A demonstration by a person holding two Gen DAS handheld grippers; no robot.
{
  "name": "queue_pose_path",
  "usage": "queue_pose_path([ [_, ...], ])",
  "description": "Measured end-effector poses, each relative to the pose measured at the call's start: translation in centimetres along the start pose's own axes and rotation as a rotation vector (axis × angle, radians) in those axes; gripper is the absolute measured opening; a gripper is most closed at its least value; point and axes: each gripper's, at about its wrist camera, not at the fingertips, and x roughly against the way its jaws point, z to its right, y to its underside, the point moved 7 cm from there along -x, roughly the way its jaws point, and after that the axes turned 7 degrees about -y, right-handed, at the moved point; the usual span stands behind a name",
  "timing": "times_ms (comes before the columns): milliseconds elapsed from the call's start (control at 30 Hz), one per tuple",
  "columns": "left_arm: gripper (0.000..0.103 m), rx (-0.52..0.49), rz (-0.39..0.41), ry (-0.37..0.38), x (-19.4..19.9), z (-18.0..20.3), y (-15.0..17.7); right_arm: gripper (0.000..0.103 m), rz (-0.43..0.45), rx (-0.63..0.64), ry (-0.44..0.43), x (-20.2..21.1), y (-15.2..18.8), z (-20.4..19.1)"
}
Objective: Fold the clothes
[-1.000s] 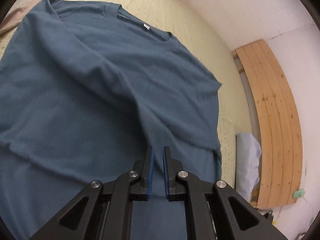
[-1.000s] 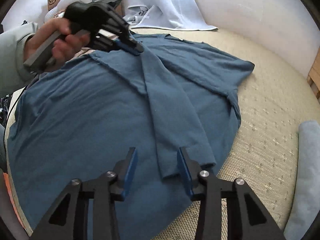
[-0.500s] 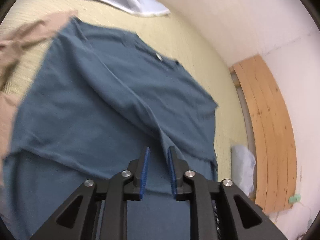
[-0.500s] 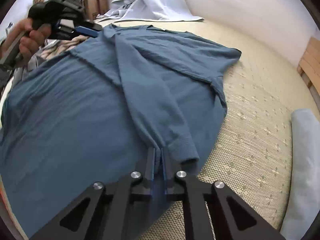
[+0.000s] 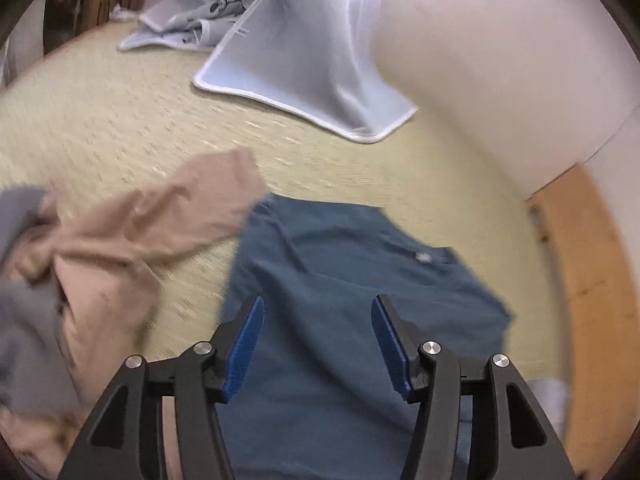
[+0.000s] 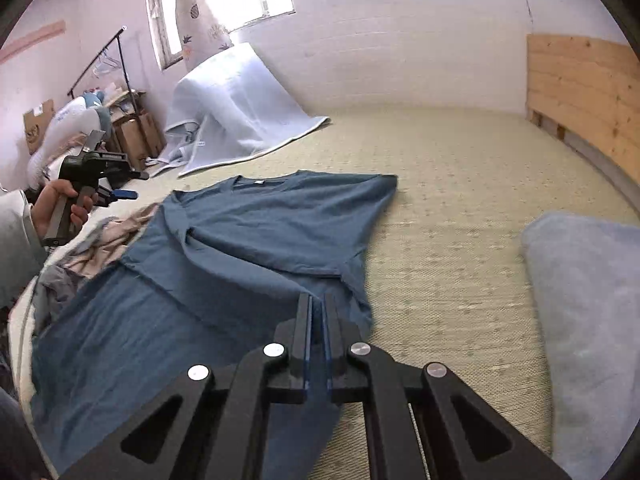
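Note:
A blue long-sleeved shirt (image 6: 248, 240) lies spread on the woven mat, its collar at the far end and one sleeve folded across the body. My right gripper (image 6: 317, 312) is shut on that sleeve's cuff end and holds it just above the shirt. My left gripper (image 5: 316, 320) hovers above the shirt (image 5: 352, 280) near the collar; its jaws are opening and no cloth is between the blue pads. From the right wrist view, the left gripper (image 6: 130, 194) is held in a hand at the far left, clear of the shirt.
A beige garment (image 5: 132, 232) and a grey one (image 5: 20, 304) lie crumpled left of the shirt. A pale blue blanket (image 6: 236, 120) is heaped at the back wall. A folded light blue cloth (image 6: 588, 300) lies at right, below a wooden headboard (image 6: 584, 92).
My left gripper let go of the sleeve, opened and pulled back up and to the left. My right gripper closed on the sleeve's cuff end and lifted it a little.

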Motion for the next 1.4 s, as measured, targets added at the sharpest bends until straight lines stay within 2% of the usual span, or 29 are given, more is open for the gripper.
queue_pose_path([
  [67,0.060,-0.023,-0.004,-0.064,-1.4,-0.6,-0.6,0.002,0.013,0.002,0.025,0.2,-0.3,0.1],
  [267,0.060,-0.017,-0.013,-0.132,-5.4,-2.8,-2.4,0.002,0.012,0.024,0.073,-0.2,-1.4,0.7],
  [467,0.060,-0.075,-0.015,-0.101,-8.0,-2.4,-3.8,0.002,0.006,0.010,0.082,-1.1,-2.4,2.1],
  [533,0.060,-0.104,-0.031,-0.117,-8.9,-2.2,-4.0,0.002,-0.002,0.011,0.084,-1.3,-2.3,2.2],
  [567,0.056,-0.111,-0.040,-0.122,-9.4,-2.1,-4.0,0.002,-0.006,0.009,0.082,-1.5,-2.2,2.3],
  [600,0.040,-0.117,-0.049,-0.128,-9.8,-2.1,-3.9,0.002,-0.011,0.011,0.084,-1.7,-2.2,2.3],
  [667,0.015,-0.123,-0.039,-0.152,-10.2,-2.2,-4.0,0.002,-0.020,0.031,0.095,-1.8,-2.3,2.1],
  [700,0.008,-0.116,-0.039,-0.147,-10.2,-2.3,-4.1,0.002,-0.023,0.037,0.098,-1.8,-2.4,2.1],
  [733,0.005,-0.109,-0.039,-0.142,-10.3,-2.3,-4.2,0.002,-0.032,0.051,0.107,-2.1,-2.6,2.1],
  [867,0.004,-0.089,0.022,-0.108,-8.7,-3.1,-5.3,0.002,-0.057,0.093,0.131,-3.5,-3.9,2.3],
  [967,0.004,-0.066,0.038,-0.110,-8.2,-4.2,-6.2,0.002,-0.079,0.119,0.137,-5.3,-5.3,2.6],
  [1167,0.004,-0.050,0.046,-0.100,-8.2,-4.7,-6.8,0.002,-0.214,0.142,0.137,-11.0,-7.4,4.7],
  [1400,0.006,-0.073,0.021,-0.071,-9.0,-5.0,-6.8,0.002,-0.291,0.217,0.143,-15.0,-9.9,5.6],
])
